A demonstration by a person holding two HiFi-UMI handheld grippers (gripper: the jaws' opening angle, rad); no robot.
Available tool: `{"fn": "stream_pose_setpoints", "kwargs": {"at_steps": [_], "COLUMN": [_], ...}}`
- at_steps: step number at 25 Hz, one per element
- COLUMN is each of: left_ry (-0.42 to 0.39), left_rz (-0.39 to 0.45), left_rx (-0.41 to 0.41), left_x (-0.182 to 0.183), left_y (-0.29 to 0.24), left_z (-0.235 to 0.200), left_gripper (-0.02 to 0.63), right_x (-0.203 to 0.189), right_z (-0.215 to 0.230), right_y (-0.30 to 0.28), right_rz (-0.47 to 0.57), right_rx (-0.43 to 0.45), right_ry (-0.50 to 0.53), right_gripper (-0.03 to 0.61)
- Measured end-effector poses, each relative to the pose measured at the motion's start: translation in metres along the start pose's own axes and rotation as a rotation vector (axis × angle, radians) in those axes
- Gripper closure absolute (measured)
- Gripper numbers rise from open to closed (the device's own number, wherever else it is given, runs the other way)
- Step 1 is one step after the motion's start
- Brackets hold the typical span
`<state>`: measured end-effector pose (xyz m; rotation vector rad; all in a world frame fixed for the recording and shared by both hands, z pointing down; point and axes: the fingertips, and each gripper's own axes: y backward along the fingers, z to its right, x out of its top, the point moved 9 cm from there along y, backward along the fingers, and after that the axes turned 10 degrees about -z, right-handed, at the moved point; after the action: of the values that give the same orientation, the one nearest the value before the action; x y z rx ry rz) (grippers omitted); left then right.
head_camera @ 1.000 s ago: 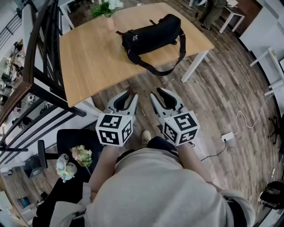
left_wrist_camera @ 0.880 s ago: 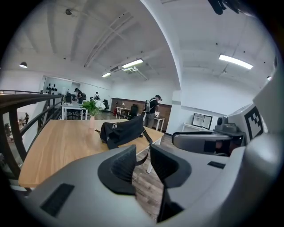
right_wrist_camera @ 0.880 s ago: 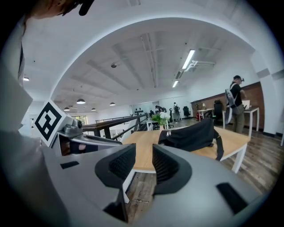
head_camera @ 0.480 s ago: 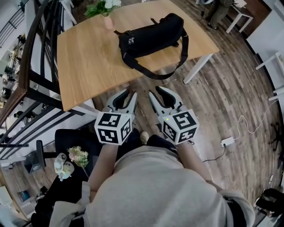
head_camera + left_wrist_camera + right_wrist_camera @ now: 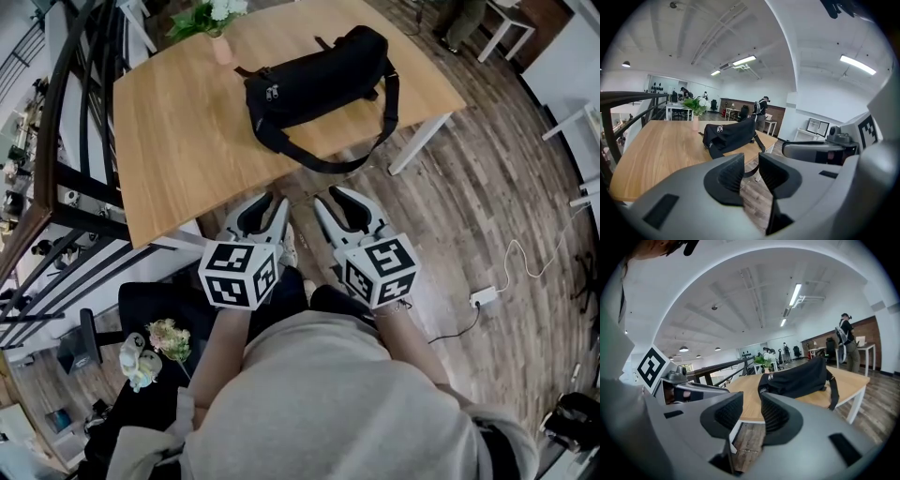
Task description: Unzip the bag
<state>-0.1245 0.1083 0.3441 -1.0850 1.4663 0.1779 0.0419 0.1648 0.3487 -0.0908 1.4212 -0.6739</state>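
A black bag (image 5: pixel 314 80) lies zipped on the wooden table (image 5: pixel 187 141), and its strap (image 5: pixel 361 155) hangs over the near edge. Both grippers are held low in front of the person's body, well short of the table and apart from the bag. The left gripper (image 5: pixel 274 199) is open with a narrow gap and nothing in it. The right gripper (image 5: pixel 328 195) is open and empty too. In the left gripper view the bag (image 5: pixel 729 136) shows beyond the left gripper (image 5: pixel 751 161). In the right gripper view the bag (image 5: pixel 794 376) shows beyond the right gripper (image 5: pixel 752 401).
A pink vase of flowers (image 5: pixel 214 23) stands on the table's far side. A dark railing (image 5: pixel 75 141) runs along the left. A black chair (image 5: pixel 159 305) with flowers on it sits at lower left. A power strip and cable (image 5: pixel 483 298) lie on the floor at right.
The table and bag have drifted slightly left and nearer in the head view as the person steps forward. Both grippers keep the same pose and gap.
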Motion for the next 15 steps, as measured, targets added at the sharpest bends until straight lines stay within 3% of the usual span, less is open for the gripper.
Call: {"fn": "stream_pose_setpoints", "kwargs": {"at_steps": [9, 15], "left_ry": [0.010, 0.021], "left_rz": [-0.012, -0.008], "left_rx": [-0.026, -0.030], "left_x": [0.021, 0.051], "left_y": [-0.037, -0.070], "left_z": [-0.032, -0.073], "left_gripper": [0.508, 0.508], "right_x": [0.011, 0.043], "right_z": [0.019, 0.042], "right_y": [-0.038, -0.088], "right_rz": [-0.016, -0.017], "right_rx": [-0.021, -0.026], "right_ry": [-0.021, -0.006], "right_gripper": [0.460, 0.460]}}
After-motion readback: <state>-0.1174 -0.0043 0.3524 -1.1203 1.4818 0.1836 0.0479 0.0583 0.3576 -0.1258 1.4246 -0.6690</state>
